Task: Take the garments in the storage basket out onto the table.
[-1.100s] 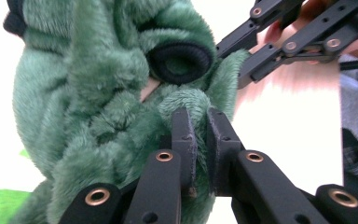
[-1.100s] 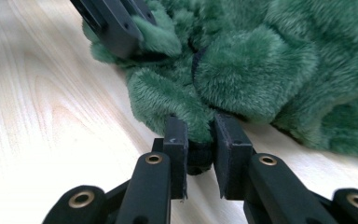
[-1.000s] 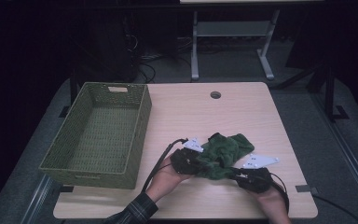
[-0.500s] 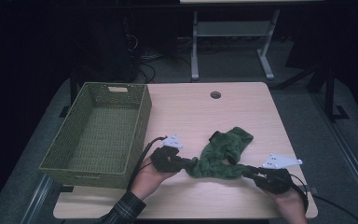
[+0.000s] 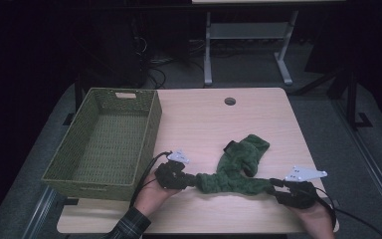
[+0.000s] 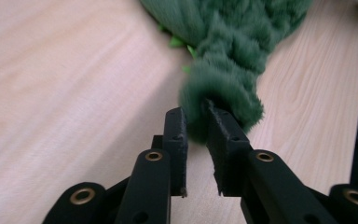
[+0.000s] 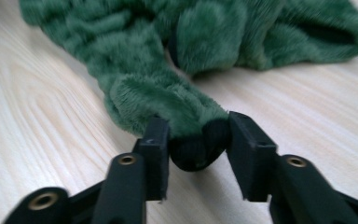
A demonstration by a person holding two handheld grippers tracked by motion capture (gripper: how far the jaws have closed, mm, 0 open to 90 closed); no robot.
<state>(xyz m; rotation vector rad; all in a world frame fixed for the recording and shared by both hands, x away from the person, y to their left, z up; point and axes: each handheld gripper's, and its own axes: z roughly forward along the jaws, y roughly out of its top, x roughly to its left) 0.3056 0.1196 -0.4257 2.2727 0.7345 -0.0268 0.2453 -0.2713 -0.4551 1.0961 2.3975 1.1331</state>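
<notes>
Green fuzzy garment (image 5: 238, 169) lies on the near half of the light wooden table (image 5: 204, 119), stretched out sideways between the two grippers, with a broader lobe running up and away toward the table's middle. Left gripper (image 5: 191, 180) sits at the garment's left end, held in the person's left hand (image 5: 151, 196), just beside the near right corner of the green woven basket (image 5: 104, 142). In the left gripper view the jaws have just been opening: a gap shows between them, the fuzzy tip of the garment (image 6: 223, 93) sits between the jaw tips, touching the right-hand one, no longer pinched tight. Right gripper (image 5: 274, 186) sits at the garment's right end, near the table's front right corner, in the right hand (image 5: 313, 214). In the right gripper view its jaws have likewise just been opening; the dark-lined end of the garment (image 7: 186, 126) rests between them, against the left jaw, with a clear gap to the right jaw. Basket stands at the table's left edge, well apart from the garment's body. Cable grommet hole (image 5: 230, 101) near the far edge.
</notes>
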